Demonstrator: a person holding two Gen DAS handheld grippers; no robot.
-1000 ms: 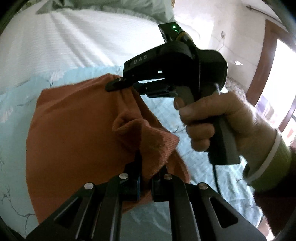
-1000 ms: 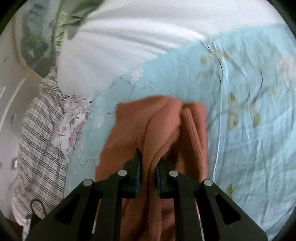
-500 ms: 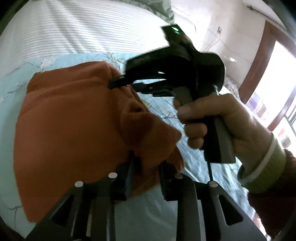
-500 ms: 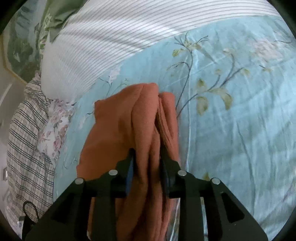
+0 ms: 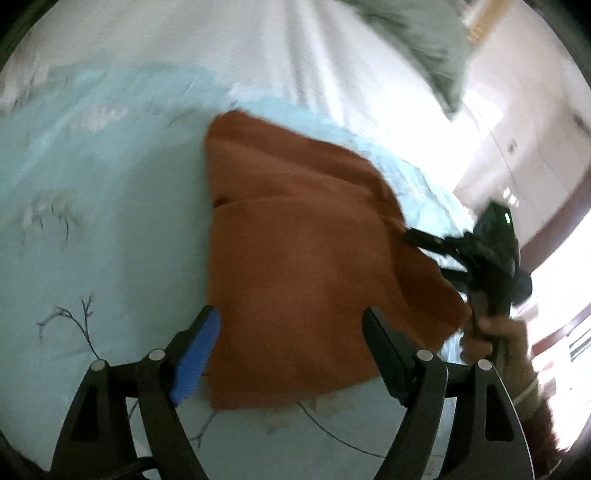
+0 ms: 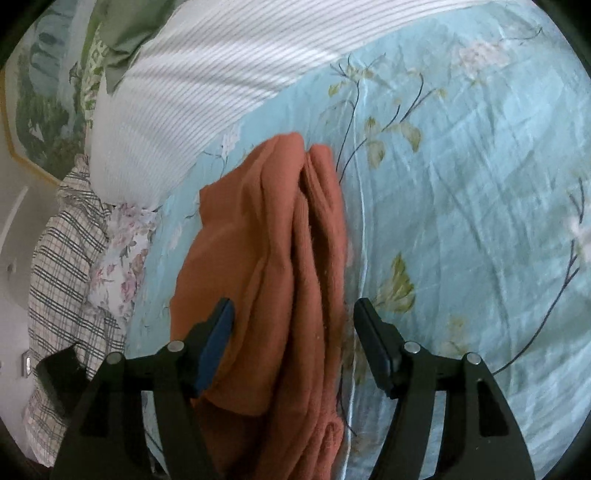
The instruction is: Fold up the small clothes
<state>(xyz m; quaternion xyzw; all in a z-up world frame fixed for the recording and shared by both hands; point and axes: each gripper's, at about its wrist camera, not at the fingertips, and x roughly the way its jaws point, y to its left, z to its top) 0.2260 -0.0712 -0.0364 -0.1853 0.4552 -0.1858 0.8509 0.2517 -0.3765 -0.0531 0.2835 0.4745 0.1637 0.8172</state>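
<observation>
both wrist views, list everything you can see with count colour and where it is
garment: 1, rust orange, folded, lying on the bedsheet between the fingers of both hand-held grippers
bedsheet: 1, light blue with flower and branch print, under the garment
striped bedding: 1, white with thin stripes, beyond the sheet
green cloth: 1, green, at the top behind the striped bedding
plaid cloth: 1, white with dark checks, left edge of the right wrist view
floral cloth: 1, white with pink flowers, beside the plaid cloth
left hand-held gripper: 1, black with a blue pad, open over the garment's near edge
right hand-held gripper: 1, black with a blue pad, open astride the garment's folds
right hand: 1, holding that gripper's handle
</observation>
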